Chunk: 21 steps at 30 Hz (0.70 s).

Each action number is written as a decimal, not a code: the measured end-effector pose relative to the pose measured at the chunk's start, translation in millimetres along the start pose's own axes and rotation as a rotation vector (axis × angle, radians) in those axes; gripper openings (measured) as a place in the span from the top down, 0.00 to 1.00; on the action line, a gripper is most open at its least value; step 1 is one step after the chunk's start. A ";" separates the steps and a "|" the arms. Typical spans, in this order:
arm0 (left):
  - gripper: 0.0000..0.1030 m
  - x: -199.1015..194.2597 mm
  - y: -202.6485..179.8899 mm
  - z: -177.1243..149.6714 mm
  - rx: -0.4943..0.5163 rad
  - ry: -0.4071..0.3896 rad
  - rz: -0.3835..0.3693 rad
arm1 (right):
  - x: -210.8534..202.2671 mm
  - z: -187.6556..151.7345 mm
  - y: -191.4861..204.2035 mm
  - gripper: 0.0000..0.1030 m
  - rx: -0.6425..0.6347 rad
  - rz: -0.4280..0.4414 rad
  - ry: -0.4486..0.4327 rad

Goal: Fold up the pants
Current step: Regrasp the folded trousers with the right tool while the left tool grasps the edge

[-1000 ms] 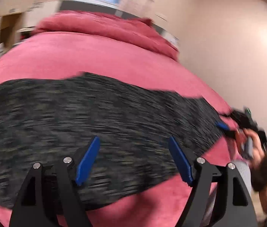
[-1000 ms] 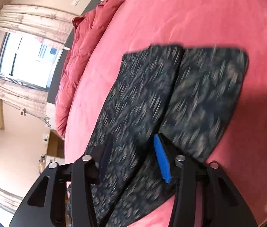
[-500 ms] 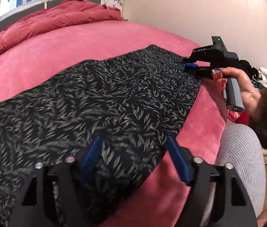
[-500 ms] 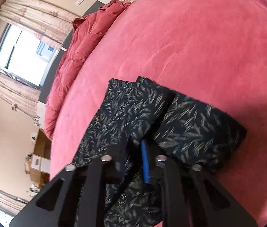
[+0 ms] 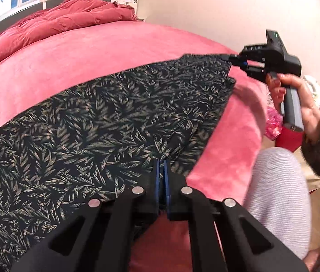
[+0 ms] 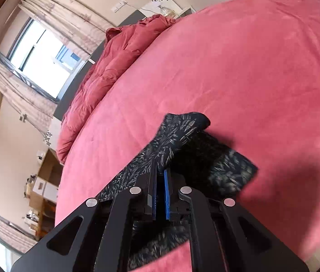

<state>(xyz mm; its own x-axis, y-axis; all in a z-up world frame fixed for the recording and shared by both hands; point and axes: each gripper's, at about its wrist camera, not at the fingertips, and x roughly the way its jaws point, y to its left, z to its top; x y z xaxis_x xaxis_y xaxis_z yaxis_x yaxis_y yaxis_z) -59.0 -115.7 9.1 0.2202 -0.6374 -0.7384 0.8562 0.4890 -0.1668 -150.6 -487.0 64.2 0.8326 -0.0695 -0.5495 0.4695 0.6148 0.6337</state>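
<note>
Two handheld black grippers with blue-lined fingers each pinch one end of the hem edge of a pair of dark, leaf-printed fabric pants [image 5: 105, 122], which lies stretched lengthwise across a wide pink velvety bed [image 5: 96, 49]. The left gripper [image 5: 161, 165] has its fingers pressed together on the near corner of the cloth, close to the bed's edge. The right gripper [image 5: 235, 60], held in the person's right hand [image 5: 296, 97], has its fingers closed on the far corner and lifts it slightly off the bed. From the right gripper's own camera, the cloth bunches up between the closed fingers, with a raised flap beyond them and a darker layer drooping underneath.

A rumpled red duvet [image 5: 53, 22] is heaped at the head of the bed, under a curtained window [image 6: 39, 52]. The person's knee in pale lilac ribbed fabric [image 5: 277, 195] shows beside the bed.

This looks like the start of a lengthwise fold: both corners are gripped and not yet carried over. The next move probably calls for raising both grippers together, keeping the edge taut and level between them, and carrying it toward the opposite end of the pants so the layers land squarely without the lower one dragging.
</note>
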 end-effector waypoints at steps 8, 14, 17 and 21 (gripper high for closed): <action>0.91 13.4 -1.9 -6.9 0.002 0.052 0.005 | 15.6 -20.9 -42.3 0.96 0.090 -0.077 0.068; 0.48 -17.0 21.2 -13.6 -0.150 -0.011 -0.078 | 6.5 -20.9 -52.5 0.86 0.127 -0.067 -0.003; 0.44 -40.0 38.7 -22.6 -0.205 -0.045 -0.061 | -18.9 -19.0 -42.2 0.86 0.102 -0.191 -0.112; 0.37 -80.0 86.1 -39.7 -0.334 -0.129 0.035 | -31.5 -24.7 6.5 0.86 -0.077 -0.218 -0.167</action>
<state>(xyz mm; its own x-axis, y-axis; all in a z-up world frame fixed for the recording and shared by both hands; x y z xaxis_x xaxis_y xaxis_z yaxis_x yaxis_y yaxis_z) -21.5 1.0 27.8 0.3222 -0.6765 -0.6622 0.6519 0.6658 -0.3631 -181.0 -461.3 72.2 0.7545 -0.3310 -0.5667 0.6243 0.6283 0.4642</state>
